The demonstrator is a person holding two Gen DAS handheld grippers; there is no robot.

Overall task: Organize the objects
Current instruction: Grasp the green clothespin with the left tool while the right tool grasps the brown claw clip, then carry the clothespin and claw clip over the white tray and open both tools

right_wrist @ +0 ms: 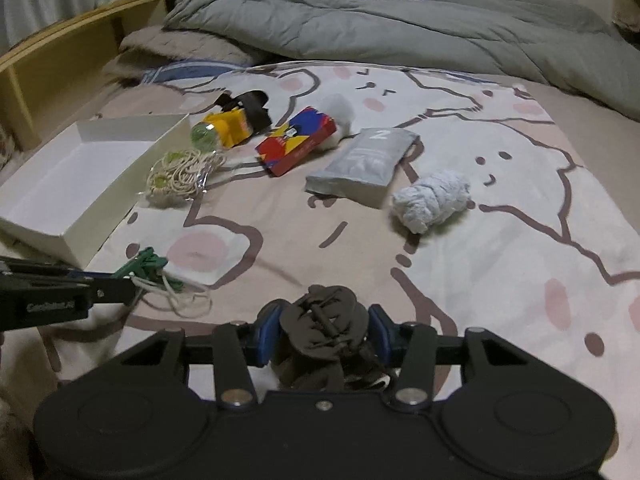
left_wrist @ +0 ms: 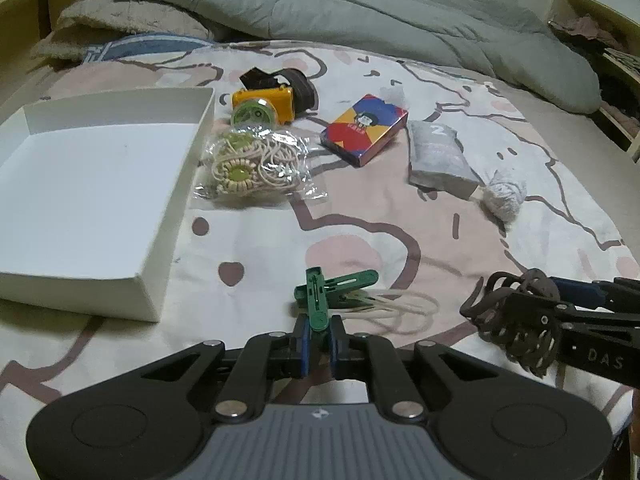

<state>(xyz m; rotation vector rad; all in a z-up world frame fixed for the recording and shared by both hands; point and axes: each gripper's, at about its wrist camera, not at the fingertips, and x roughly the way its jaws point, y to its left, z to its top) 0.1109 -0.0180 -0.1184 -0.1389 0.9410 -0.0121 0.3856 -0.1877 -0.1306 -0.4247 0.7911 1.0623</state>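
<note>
The left gripper (left_wrist: 319,346) has its fingers clenched on the green clothespins (left_wrist: 328,296), a small cluster of dark green plastic pegs crossed over one another, with loops of cream string (left_wrist: 400,310) trailing from them at 3 o'clock onto the bed sheet (left_wrist: 360,240). The right gripper (right_wrist: 325,332) has its blue-padded fingers grasping a brown hair claw (right_wrist: 324,320), a dark, curved-toothed clip wedged between the pads.

At 10 o'clock from the clothespins in the left wrist view lies an open white box (left_wrist: 176,184), shallow and rectangular. Just beside its right wall sits a clear bag of cream cord (left_wrist: 256,164) with green-centred woven discs. At 12 o'clock from that bag is a yellow headlamp (left_wrist: 268,106) with a dark strap. Toward 3 o'clock of the headlamp lies a colourful card box (left_wrist: 364,130) in red, blue and yellow, then a grey pouch (left_wrist: 438,156) printed with a "2", and a crumpled white wad (left_wrist: 504,196) just beside the pouch's near corner.

Everything rests on a bed with a pale pink and white cartoon-printed sheet. A rumpled grey-green duvet (left_wrist: 360,8) is heaped across the far side at 12 o'clock, with a beige fleece blanket (left_wrist: 128,24) at 11 o'clock. A yellow wooden bed frame (right_wrist: 60,64) with shelf openings runs along the left edge.
</note>
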